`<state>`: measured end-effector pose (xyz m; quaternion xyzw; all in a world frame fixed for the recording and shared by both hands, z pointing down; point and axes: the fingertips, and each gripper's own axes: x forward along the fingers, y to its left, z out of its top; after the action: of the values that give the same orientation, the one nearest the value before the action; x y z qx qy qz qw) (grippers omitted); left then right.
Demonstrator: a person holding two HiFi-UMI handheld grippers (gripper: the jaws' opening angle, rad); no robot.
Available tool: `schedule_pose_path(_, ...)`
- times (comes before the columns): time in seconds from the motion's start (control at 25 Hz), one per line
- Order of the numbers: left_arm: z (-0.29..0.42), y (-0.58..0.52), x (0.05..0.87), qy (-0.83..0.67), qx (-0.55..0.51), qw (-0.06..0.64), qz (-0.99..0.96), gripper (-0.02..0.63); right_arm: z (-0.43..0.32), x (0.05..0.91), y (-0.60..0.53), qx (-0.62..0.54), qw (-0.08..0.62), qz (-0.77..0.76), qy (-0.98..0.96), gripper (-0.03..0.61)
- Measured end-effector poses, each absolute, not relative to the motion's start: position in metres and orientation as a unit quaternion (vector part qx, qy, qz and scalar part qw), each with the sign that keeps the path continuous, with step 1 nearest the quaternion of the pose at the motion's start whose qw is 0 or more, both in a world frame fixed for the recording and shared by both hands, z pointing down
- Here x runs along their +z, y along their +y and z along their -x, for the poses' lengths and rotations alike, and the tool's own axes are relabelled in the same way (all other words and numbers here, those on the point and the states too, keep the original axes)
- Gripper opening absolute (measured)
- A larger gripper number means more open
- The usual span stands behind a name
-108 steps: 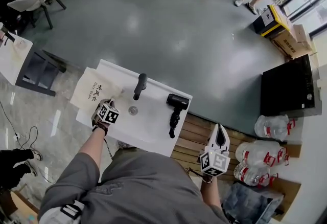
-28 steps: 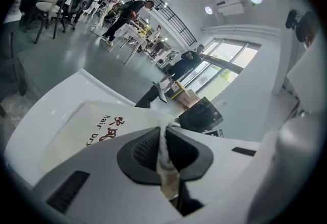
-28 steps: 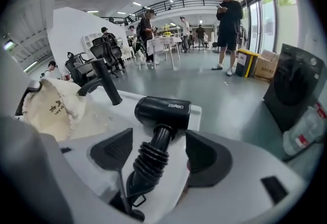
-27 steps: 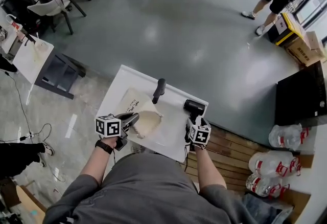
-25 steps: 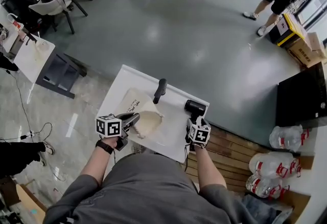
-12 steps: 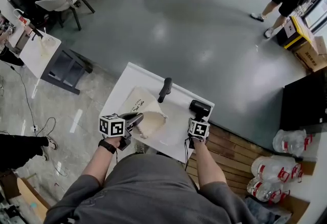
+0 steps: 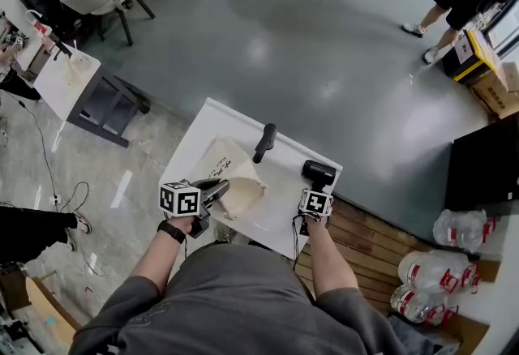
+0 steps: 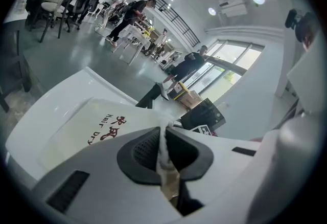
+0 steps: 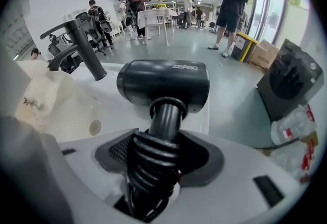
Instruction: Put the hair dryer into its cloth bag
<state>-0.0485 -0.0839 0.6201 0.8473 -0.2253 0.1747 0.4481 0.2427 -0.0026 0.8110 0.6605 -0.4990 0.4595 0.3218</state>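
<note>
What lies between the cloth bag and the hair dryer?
Only bare white basin and its drain, shown in the right gripper view; the black faucet stands further back.

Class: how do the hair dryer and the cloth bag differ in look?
The hair dryer is black and smooth; the cloth bag is cream and creased. The hair dryer has a cord coiled round its handle; the cloth bag bears printed lettering. Both sit on the washbasin.
</note>
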Motion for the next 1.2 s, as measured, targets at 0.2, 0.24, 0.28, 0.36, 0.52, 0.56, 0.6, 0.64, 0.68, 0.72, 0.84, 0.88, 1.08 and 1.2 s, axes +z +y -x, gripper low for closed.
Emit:
schedule_pose_path(0.2, 0.048, -0.085, 0.621, -0.225, 0.174, 0.449, -0.847, 0.021, -0.241, 0.810, -0.004, 0.444, 0.323, -0.641, -0.536, 0.244)
schedule_pose_path(0.24, 0.049, -0.086, 0.621, -0.225, 0.174, 0.449, -0.847, 0.021, -0.240, 0.807, -0.002, 0.446, 0.324, -0.636, -0.540, 0.242)
schedule_pose_path(0.28, 0.050, -0.087, 0.621, -0.225, 0.173, 0.449, -0.847, 0.021, -0.239, 0.805, -0.001, 0.448, 0.324, -0.632, -0.544, 0.242)
schedule_pose_path(0.36, 0.051, -0.089, 0.622, -0.226, 0.173, 0.449, -0.847, 0.021, -0.238, 0.804, 0.002, 0.451, 0.320, -0.624, -0.551, 0.242)
schedule_pose_path(0.52, 0.049, -0.090, 0.624, -0.225, 0.173, 0.450, -0.847, 0.021, -0.237, 0.799, 0.012, 0.456, 0.318, -0.606, -0.569, 0.242)
schedule_pose_path(0.56, 0.048, -0.090, 0.624, -0.225, 0.173, 0.450, -0.847, 0.021, -0.236, 0.797, 0.014, 0.455, 0.319, -0.600, -0.575, 0.242)
schedule_pose_path(0.6, 0.048, -0.090, 0.625, -0.224, 0.174, 0.450, -0.847, 0.021, -0.235, 0.795, 0.016, 0.453, 0.321, -0.595, -0.581, 0.242)
schedule_pose_path(0.64, 0.048, -0.090, 0.627, -0.224, 0.174, 0.450, -0.847, 0.021, -0.234, 0.792, 0.019, 0.450, 0.324, -0.589, -0.588, 0.242)
schedule_pose_path(0.68, 0.048, -0.090, 0.628, -0.223, 0.174, 0.451, -0.847, 0.021, -0.232, 0.789, 0.021, 0.447, 0.328, -0.583, -0.594, 0.242)
schedule_pose_path(0.72, 0.047, -0.091, 0.629, -0.223, 0.175, 0.451, -0.846, 0.021, -0.231, 0.785, 0.023, 0.443, 0.332, -0.576, -0.601, 0.242)
schedule_pose_path(0.84, 0.046, -0.092, 0.631, -0.222, 0.175, 0.452, -0.846, 0.021, -0.228, 0.775, 0.029, 0.430, 0.347, -0.557, -0.620, 0.242)
schedule_pose_path(0.88, 0.045, -0.093, 0.632, -0.222, 0.176, 0.452, -0.846, 0.021, -0.227, 0.772, 0.032, 0.424, 0.352, -0.551, -0.627, 0.242)
schedule_pose_path(1.08, 0.044, -0.095, 0.635, -0.224, 0.173, 0.456, -0.844, 0.021, -0.220, 0.762, 0.046, 0.398, 0.381, -0.515, -0.657, 0.242)
schedule_pose_path(1.2, 0.043, -0.096, 0.638, -0.225, 0.171, 0.457, -0.843, 0.021, -0.215, 0.757, 0.052, 0.386, 0.400, -0.495, -0.668, 0.242)
